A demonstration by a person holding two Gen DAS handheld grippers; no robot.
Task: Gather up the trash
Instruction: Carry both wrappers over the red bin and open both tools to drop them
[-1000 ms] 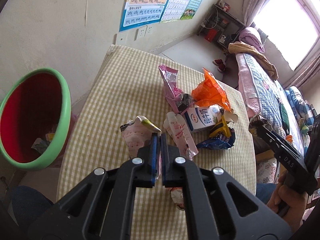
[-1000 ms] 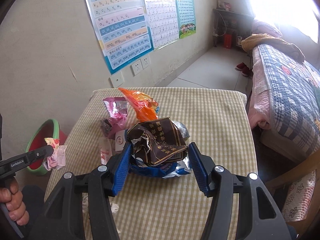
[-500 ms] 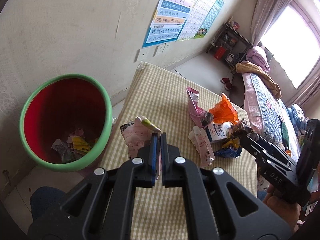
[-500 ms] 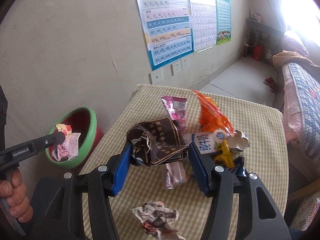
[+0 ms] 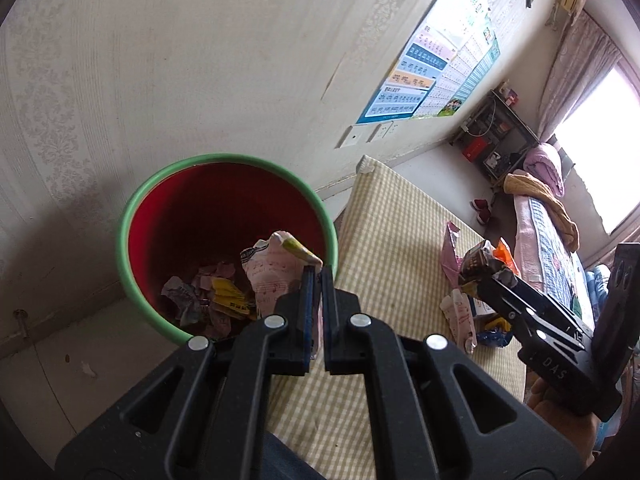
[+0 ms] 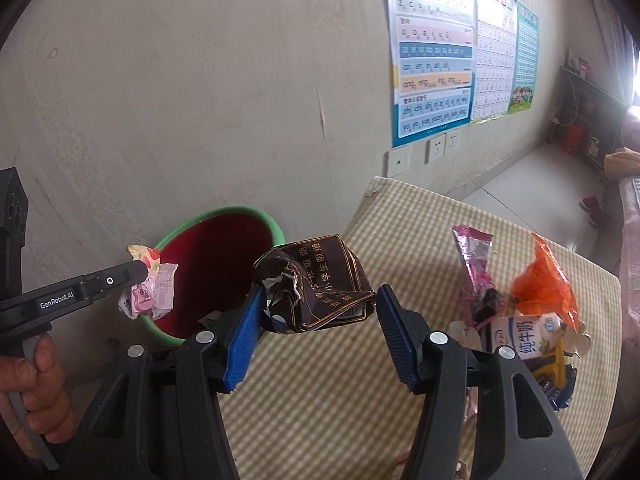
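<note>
At far left in the right wrist view a hand [image 6: 30, 380] grips the handle of the left gripper [image 6: 140, 276], which reaches level toward the right with its fingers pinched tight on a pink wrapper [image 6: 150, 292]. The wrapper hangs in front of the near rim of the bin [image 6: 224, 213]; from the left wrist view the same wrapper [image 5: 276, 276] sits over the bin's mouth, above the crumpled scraps [image 5: 208, 296] lying on its red bottom. The bin [image 5: 132, 208], green-rimmed, stands on the floor against the wall, just beside the left edge of the bench [image 5: 384, 216]. Further right, the right gripper [image 6: 318, 316] tilts downward over that edge, its blue fingers [image 6: 244, 340] held partway apart and pressing on both ends of a crushed brown pack [image 6: 316, 284], which is clear of the checked cloth. On the right half of the bench lies the remaining trash: a pink sachet [image 6: 474, 264], an orange bag [image 6: 546, 284] and a milk carton [image 6: 528, 336], all touching in one heap. In the left wrist view the right gripper [image 5: 492, 276] comes in from the lower right, the hand [image 5: 560, 412] below it.
</note>
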